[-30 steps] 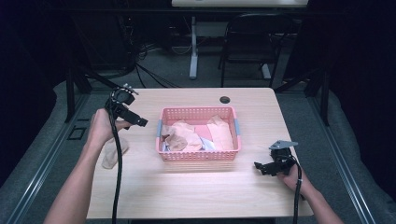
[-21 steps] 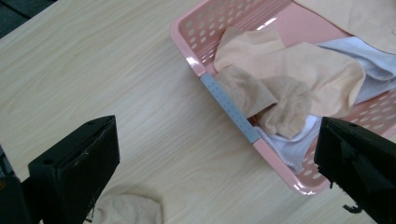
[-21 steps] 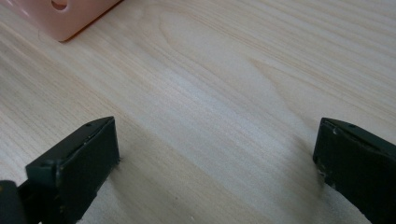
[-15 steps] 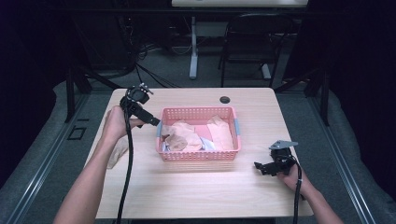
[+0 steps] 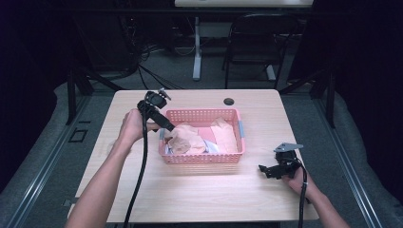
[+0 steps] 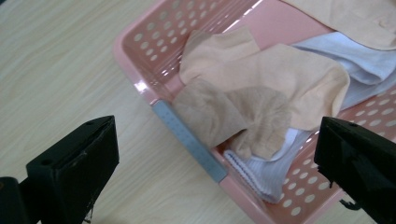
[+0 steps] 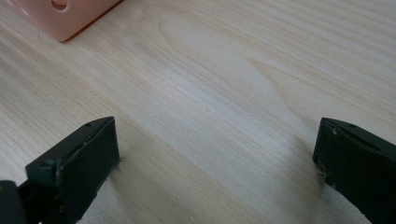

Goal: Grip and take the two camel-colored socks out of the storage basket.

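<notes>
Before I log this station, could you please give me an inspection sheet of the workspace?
Surface: wooden table, bare around the basket.
Job's things: pink basket of socks; a tan sock drapes over its rim.
Clutter: small black disc near the far edge.
Grippers: left gripper open above the basket's corner; right gripper open, low over the table.
Cables: one cable trails from each gripper.
Surroundings: chair, floor cables.

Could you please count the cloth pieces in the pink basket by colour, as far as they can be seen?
Peach or beige cloth pieces: 3, namely the peach sock, the sheer tan sock, the flat peach piece
White cloth pieces: 2, namely and
Total: 5 visible in the pink perforated plastic basket; more may be hidden underneath.
</notes>
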The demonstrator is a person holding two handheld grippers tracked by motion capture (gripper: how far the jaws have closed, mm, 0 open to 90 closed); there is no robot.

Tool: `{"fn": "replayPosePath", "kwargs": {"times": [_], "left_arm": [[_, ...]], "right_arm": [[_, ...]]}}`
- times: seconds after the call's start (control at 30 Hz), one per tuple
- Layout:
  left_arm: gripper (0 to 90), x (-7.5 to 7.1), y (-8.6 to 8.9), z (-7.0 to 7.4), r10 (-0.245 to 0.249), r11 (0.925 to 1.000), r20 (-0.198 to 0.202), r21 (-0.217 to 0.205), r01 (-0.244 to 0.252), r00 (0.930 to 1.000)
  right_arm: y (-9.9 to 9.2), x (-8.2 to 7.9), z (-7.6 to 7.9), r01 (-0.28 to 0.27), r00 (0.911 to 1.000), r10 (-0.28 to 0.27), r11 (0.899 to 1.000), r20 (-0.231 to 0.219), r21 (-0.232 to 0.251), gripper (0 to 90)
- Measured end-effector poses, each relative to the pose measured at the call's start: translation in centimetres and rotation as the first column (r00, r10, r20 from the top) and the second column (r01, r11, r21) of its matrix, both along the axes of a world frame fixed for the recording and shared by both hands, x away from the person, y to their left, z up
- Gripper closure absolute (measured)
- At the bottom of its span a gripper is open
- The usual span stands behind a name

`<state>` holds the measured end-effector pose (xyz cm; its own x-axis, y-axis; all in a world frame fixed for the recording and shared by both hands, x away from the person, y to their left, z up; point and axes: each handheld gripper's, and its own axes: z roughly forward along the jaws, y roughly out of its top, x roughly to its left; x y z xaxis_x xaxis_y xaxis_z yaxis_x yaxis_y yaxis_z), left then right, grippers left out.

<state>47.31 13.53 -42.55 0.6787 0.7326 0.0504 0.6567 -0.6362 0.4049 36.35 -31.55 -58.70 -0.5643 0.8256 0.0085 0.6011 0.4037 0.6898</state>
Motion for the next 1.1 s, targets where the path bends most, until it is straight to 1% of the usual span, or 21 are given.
{"fn": "replayPosePath", "kwargs": {"times": [0.07,0.17,0.2,0.27,0.37,0.4,0.47,0.5,0.6,0.63,0.67,0.7,0.73,0.8,0.83,0.87,0.9,1.0,1.03,1.07,1.1], "left_arm": [[0.0,0.0,-0.3,-0.2,-0.002,1.0,0.001,0.0,0.002,1.0],[0.0,0.1,-1.2,-0.9,-0.028,0.9996,-0.011,0.008,0.028,0.9996],[0.0,0.1,-1.8,-1.4,-0.042,0.9989,-0.017,0.019,0.042,0.999],[0.0,0.1,-2.1,-1.7,-0.045,0.9987,-0.024,0.023,0.045,0.9987],[0.0,0.3,-2.7,-2.7,-0.054,0.9974,-0.045,0.046,0.056,0.9975],[0.3,0.3,-2.8,-3.0,-0.057,0.9969,-0.045,0.051,0.059,0.9974],[0.3,0.3,-3.1,-3.5,-0.061,0.9946,-0.048,0.08,0.065,0.9969],[2.1,0.3,-3.3,-4.0,-0.077,0.9925,-0.062,0.09,0.082,0.9951],[4.5,0.3,-3.4,-4.4,-0.085,0.9913,-0.067,0.095,0.091,0.9941],[5.1,0.3,-3.5,-4.6,-0.094,0.9906,-0.078,0.092,0.101,0.9926],[5.1,0.3,-3.6,-4.7,-0.094,0.9908,-0.079,0.09,0.101,0.9924],[7.7,0.4,-3.7,-4.8,-0.097,0.9902,-0.082,0.093,0.104,0.992],[7.7,0.4,-3.7,-4.9,-0.102,0.9893,-0.088,0.095,0.111,0.9909],[11.8,0.4,-3.9,-5.1,-0.111,0.9881,-0.089,0.097,0.119,0.9898],[15.3,0.4,-4.0,-5.3,-0.115,0.9872,-0.09,0.1,0.124,0.9892],[15.3,0.3,-4.0,-5.3,-0.116,0.9867,-0.092,0.104,0.125,0.989],[18.2,0.3,-3.9,-5.7,-0.116,0.9858,-0.095,0.111,0.126,0.9887],[22.7,0.4,-3.8,-6.2,-0.109,0.985,-0.1,0.123,0.121,0.9889],[25.0,0.5,-3.7,-6.5,-0.098,0.9837,-0.099,0.141,0.112,0.9902],[26.5,0.5,-3.7,-6.5,-0.098,0.9837,-0.099,0.141,0.112,0.9902],[31.1,0.5,-3.6,-6.7,-0.091,0.984,-0.091,0.144,0.104,0.9916]], "right_arm": [[0.0,0.0,0.0,-0.001,1.0,0.001,1.0,0.0,0.0,0.0],[0.0,0.0,0.0,-0.001,1.0,0.001,1.0,-0.001,0.0,0.0],[0.0,0.0,0.0,-0.001,1.0,0.001,1.0,-0.001,0.0,0.0],[0.0,0.0,0.0,-0.001,1.0,0.001,1.0,0.0,0.0,0.0],[0.0,0.0,0.0,0.0,1.0,0.0,1.0,0.0,0.001,0.0],[0.0,0.0,0.0,-0.001,1.0,0.001,1.0,0.0,0.0,0.0],[0.0,0.0,0.0,0.001,1.0,-0.001,1.0,0.001,0.001,0.0],[0.0,0.0,0.0,0.001,1.0,-0.001,1.0,0.001,0.0,0.0],[0.0,0.0,0.0,0.0,1.0,0.0,1.0,0.0,-0.001,0.0],[0.0,0.0,0.0,-0.001,1.0,0.001,1.0,0.0,0.0,0.0],[0.0,0.0,0.0,-0.001,1.0,0.001,1.0,0.0,0.0,0.0],[0.0,0.0,0.0,-0.001,1.0,0.001,1.0,0.0,0.001,0.0],[0.0,0.0,0.0,-0.001,1.0,0.001,1.0,0.0,0.001,0.0],[0.0,0.0,0.0,0.0,1.0,0.0,1.0,0.001,0.0,0.0],[0.0,0.0,0.0,0.0,1.0,0.0,1.0,0.001,0.0,0.0],[0.0,0.0,0.0,-0.001,1.0,0.001,1.0,0.0,0.0,0.0],[0.0,0.0,0.0,0.0,1.0,0.0,1.0,0.001,0.0,0.0],[0.0,0.0,0.0,0.0,1.0,0.0,1.0,0.001,0.0,0.0],[0.0,0.0,0.0,-0.001,1.0,0.001,1.0,0.0,0.001,0.0],[0.0,0.0,0.0,0.0,1.0,0.0,1.0,0.0,0.001,0.0],[0.0,0.0,0.0,-0.001,1.0,0.001,1.0,0.0,0.001,0.0]]}}
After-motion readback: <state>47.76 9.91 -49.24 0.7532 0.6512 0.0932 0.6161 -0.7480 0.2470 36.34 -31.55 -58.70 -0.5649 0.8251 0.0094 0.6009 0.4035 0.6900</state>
